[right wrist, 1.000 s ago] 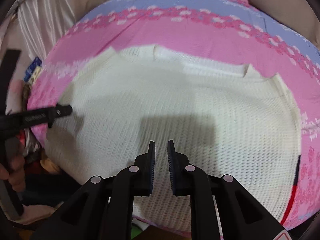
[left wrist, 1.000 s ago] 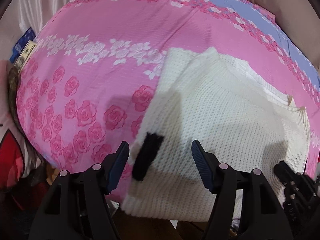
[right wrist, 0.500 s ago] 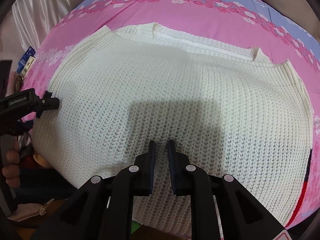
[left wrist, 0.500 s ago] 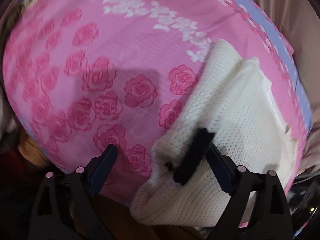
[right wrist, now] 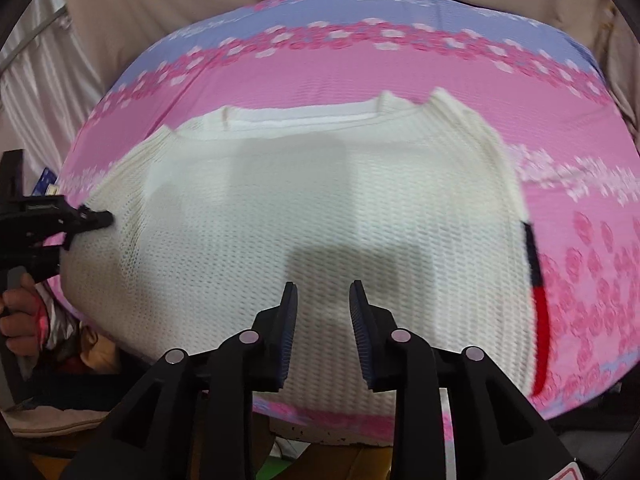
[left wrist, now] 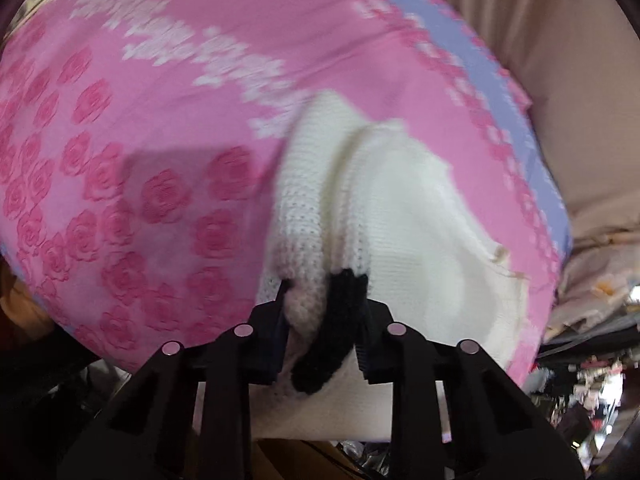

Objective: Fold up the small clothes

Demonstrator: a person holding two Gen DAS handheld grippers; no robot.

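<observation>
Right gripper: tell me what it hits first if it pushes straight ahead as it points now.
The right gripper, jaws apart and empty, would most likely meet the white knit sweater lying on the pink floral sheet; depth is unclear.

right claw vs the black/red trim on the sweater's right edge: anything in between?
Nothing but knit. In the right wrist view, the right claw hovers open over the sweater, and only bare white knit runs across to the trim.

The left wrist view sits low and very close at the sweater's [left wrist: 400,216] left edge, looking along it across the pink bedsheet [left wrist: 168,92]. The right wrist view looks from the near edge, higher up, over the whole sweater [right wrist: 320,220]. Both share sweater and sheet [right wrist: 360,76].
</observation>
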